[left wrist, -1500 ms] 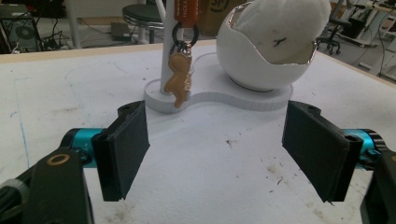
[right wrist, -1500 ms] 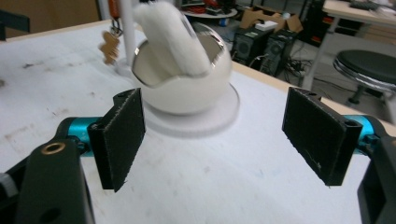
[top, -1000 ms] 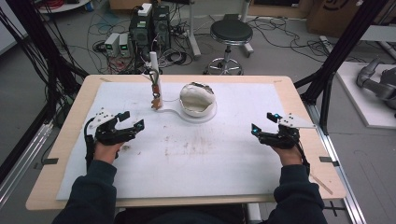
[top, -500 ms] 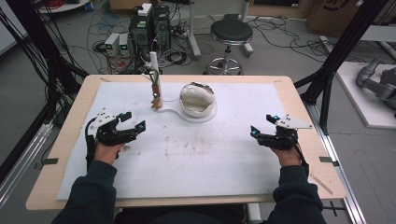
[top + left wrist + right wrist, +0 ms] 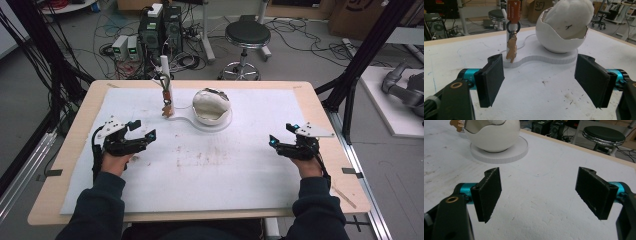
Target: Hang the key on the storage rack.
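A white egg-shaped bowl (image 5: 212, 106) (image 5: 560, 35) (image 5: 492, 137) with white stuffing inside sits on a flat white base (image 5: 186, 120) (image 5: 541, 56) at the table's far middle. A white post (image 5: 165, 85) (image 5: 509, 37) stands on the base's left end, with a keyring, an orange tag (image 5: 513, 11) and a wooden charm (image 5: 166, 107) (image 5: 511, 50) hanging from it. My left gripper (image 5: 141, 130) (image 5: 540, 82) rests open at the left, aimed at the post and bowl. At the right, my right gripper (image 5: 282, 134) (image 5: 540, 192) is open with nothing between its jaws.
A white foam sheet (image 5: 210, 170) covers the wooden table (image 5: 80, 130). Beyond the far edge stand a black stool (image 5: 246, 35), electronics boxes (image 5: 160, 25) and floor cables. Black frame posts (image 5: 360, 55) rise at both sides.
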A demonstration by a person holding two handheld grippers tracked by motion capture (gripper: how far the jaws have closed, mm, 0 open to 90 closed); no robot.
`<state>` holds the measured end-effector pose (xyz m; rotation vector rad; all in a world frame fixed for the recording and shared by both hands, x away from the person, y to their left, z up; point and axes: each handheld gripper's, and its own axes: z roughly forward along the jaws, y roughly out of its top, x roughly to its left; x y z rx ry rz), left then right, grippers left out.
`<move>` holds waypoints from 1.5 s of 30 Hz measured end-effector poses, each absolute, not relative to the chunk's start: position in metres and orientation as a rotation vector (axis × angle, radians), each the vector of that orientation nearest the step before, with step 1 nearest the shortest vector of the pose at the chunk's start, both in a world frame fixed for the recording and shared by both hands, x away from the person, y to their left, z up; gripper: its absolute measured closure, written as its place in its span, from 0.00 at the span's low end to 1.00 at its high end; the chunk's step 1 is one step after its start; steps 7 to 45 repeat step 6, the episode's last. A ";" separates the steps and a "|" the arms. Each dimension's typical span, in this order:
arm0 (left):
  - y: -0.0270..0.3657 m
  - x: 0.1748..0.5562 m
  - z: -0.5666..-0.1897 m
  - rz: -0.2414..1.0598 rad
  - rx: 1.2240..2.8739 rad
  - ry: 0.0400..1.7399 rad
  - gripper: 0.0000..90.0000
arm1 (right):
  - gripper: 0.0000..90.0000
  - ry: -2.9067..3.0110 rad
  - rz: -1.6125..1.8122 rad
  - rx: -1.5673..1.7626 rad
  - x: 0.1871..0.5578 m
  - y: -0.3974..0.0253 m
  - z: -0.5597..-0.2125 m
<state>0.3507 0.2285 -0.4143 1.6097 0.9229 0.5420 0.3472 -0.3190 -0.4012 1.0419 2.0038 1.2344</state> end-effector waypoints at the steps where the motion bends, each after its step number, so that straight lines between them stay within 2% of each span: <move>1: 0.229 0.351 -0.414 0.543 1.610 0.923 0.26 | 0.24 2.004 1.237 1.044 0.347 -0.319 -0.401; 45: 0.229 0.351 -0.415 0.544 1.604 0.929 0.26 | 0.24 2.000 1.241 1.045 0.348 -0.320 -0.401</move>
